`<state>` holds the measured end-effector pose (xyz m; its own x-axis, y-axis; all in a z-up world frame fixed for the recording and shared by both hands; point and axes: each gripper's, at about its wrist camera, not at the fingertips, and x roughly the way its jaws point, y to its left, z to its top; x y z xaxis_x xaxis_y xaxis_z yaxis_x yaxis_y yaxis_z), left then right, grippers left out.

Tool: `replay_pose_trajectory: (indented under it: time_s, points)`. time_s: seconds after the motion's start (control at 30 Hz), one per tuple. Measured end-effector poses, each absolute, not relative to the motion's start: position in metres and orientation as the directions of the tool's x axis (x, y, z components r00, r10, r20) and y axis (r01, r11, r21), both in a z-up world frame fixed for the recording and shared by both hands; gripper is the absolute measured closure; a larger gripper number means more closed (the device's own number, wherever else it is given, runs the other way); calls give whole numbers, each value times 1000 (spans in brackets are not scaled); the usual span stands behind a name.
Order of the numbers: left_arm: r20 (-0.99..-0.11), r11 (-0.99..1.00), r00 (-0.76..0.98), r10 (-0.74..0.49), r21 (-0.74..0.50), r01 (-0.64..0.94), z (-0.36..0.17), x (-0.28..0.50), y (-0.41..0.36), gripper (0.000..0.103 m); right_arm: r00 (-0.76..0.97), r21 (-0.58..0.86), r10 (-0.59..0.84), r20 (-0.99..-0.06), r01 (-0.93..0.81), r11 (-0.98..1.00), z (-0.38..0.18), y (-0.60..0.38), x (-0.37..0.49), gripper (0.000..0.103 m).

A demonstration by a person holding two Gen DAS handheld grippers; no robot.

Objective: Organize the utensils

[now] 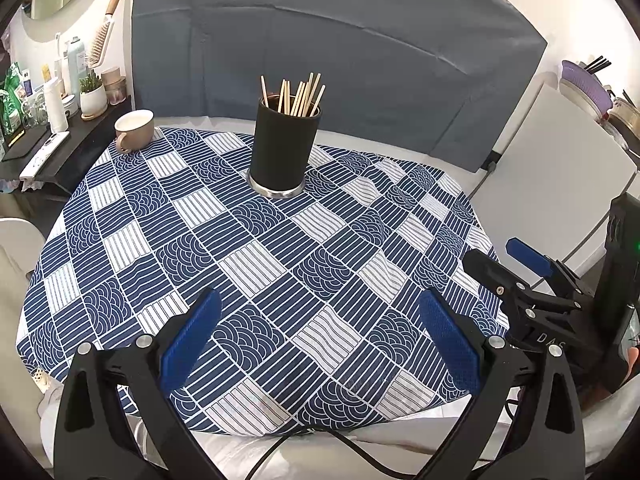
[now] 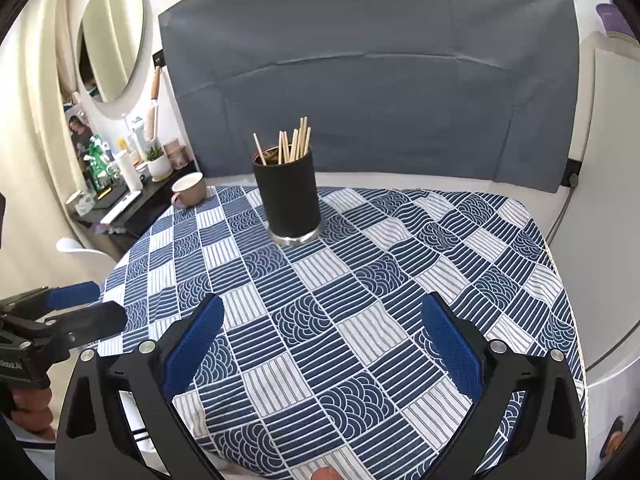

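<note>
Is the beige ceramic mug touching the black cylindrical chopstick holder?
Apart. The left wrist view shows patterned tablecloth between the beige ceramic mug and the black cylindrical chopstick holder.

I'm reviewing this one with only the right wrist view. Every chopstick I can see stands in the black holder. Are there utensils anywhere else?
Observer: Yes. The left wrist view shows dark chopsticks sticking out of a purple basket on top of the white cabinet, off the table.
Operator: How does my right gripper look from outside?
Observer: The right gripper is open and empty, over the cloth's right edge.
Operator: Is there anything between the left one's pads?
Observer: No. The left gripper is open, with only the patterned cloth between them.
</note>
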<state>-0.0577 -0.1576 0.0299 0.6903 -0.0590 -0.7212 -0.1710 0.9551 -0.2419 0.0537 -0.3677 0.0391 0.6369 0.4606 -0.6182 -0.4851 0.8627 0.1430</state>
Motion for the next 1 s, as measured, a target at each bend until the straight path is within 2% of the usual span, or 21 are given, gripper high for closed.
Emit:
replay_pose_trajectory:
  time_s: [1.0]
  points:
    - [-719, 955, 694, -40, -232, -185, 29, -67, -161, 6, 628, 166, 478, -614, -489, 856, 38, -375, 53, 8]
